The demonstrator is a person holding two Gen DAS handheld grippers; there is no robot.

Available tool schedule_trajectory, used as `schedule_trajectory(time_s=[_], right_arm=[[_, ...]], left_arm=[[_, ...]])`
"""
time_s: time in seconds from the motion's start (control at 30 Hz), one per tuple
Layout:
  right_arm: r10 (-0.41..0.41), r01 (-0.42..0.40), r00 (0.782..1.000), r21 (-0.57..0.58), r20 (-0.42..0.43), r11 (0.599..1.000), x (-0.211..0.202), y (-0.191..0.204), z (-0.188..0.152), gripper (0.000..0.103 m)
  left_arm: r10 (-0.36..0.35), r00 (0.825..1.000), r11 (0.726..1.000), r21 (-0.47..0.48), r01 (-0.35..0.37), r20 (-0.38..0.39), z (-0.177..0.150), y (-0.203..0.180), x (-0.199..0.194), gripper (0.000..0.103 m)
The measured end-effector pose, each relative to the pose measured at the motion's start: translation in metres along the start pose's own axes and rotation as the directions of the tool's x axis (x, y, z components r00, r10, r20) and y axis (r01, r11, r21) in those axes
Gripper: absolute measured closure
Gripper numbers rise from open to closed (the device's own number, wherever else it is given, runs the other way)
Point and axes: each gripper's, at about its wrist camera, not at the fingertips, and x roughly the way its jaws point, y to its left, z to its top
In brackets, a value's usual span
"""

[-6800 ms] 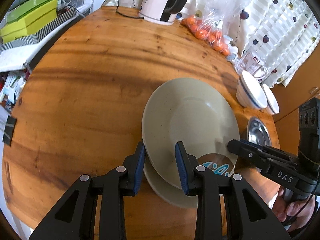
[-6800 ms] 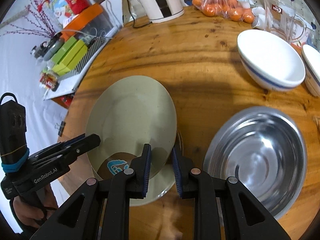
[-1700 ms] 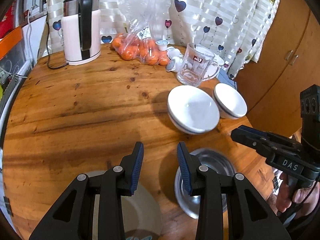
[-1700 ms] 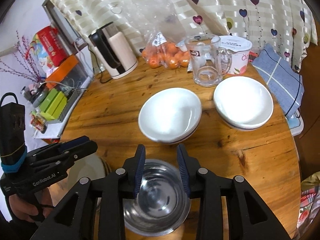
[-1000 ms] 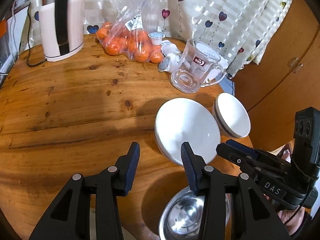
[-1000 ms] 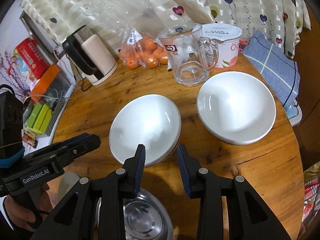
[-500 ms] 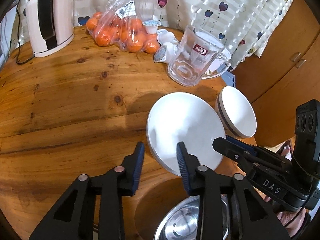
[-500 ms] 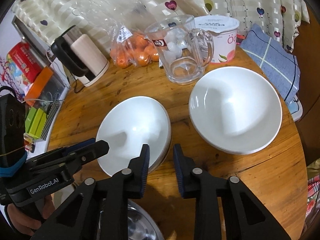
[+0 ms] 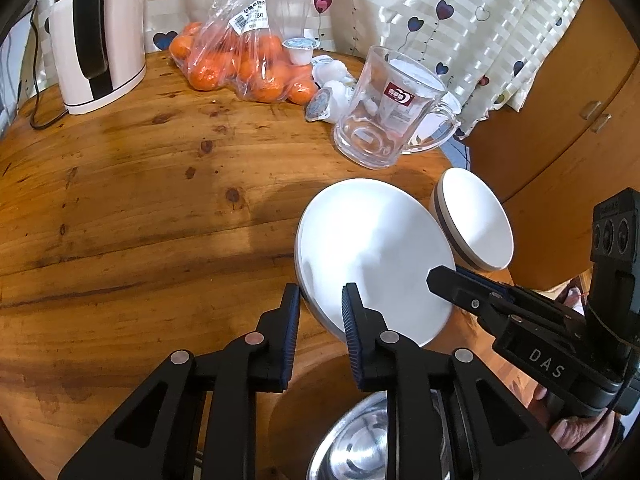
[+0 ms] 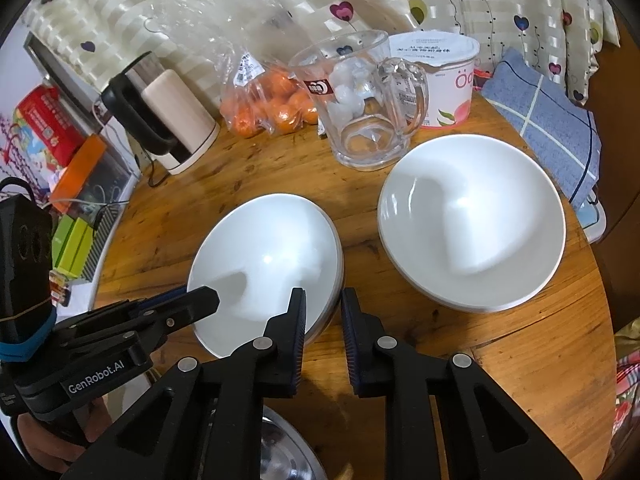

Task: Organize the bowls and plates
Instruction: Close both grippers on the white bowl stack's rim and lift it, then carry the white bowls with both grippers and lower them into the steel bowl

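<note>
Between both sets of fingers sits the near bowl's (image 10: 268,256) rim. Left gripper (image 9: 318,312) and right gripper (image 10: 322,312) were wider before; now they are closing, ready to lift it.

Two hand-held grippers, all black plastic, each with triangular cut-outs in the arms and round silver screws at the pivots. Left gripper (image 9: 319,305): two fingers (image 9: 291,322) faced with ribbed dark-blue pads. Right gripper (image 10: 322,307): same build, same blue ribbed pads on its fingers (image 10: 298,325). White lettering "DAS" on the right gripper's body (image 9: 546,362), seen from the left camera; "GenRobot.AI" on the left one's (image 10: 98,372), seen from the right. Boxy black camera housing (image 10: 24,240) with round ports atop each handle, the left one ringed by a blue band. Thin black cable (image 10: 18,185) looped above it. Hand (image 9: 576,436) only partly visible at the frame edge.
</note>
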Motion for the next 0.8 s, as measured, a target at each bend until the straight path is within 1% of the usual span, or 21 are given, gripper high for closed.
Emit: schedule_trajectory(time_s=[0.33,0.63,0.8], right_arm=[[0.006,-0.005,0.999,-0.032,0.033,0.999,-0.025,0.015,-0.004,0.085],[0.011,-0.007,0.998,-0.055,0.065,0.998,-0.054,0.031,-0.017,0.085],[0.012,-0.007,0.997,-0.063,0.070,0.998,-0.067,0.037,-0.030,0.085]], left_arm=[[0.000,0.999,1.000,0.006,0.000,0.039,-0.007,-0.004,-0.026,0.080],[0.002,0.997,1.000,0.014,-0.003,0.071,-0.021,-0.011,-0.054,0.080],[0.004,0.997,1.000,0.018,-0.006,0.079,-0.035,-0.015,-0.067,0.080]])
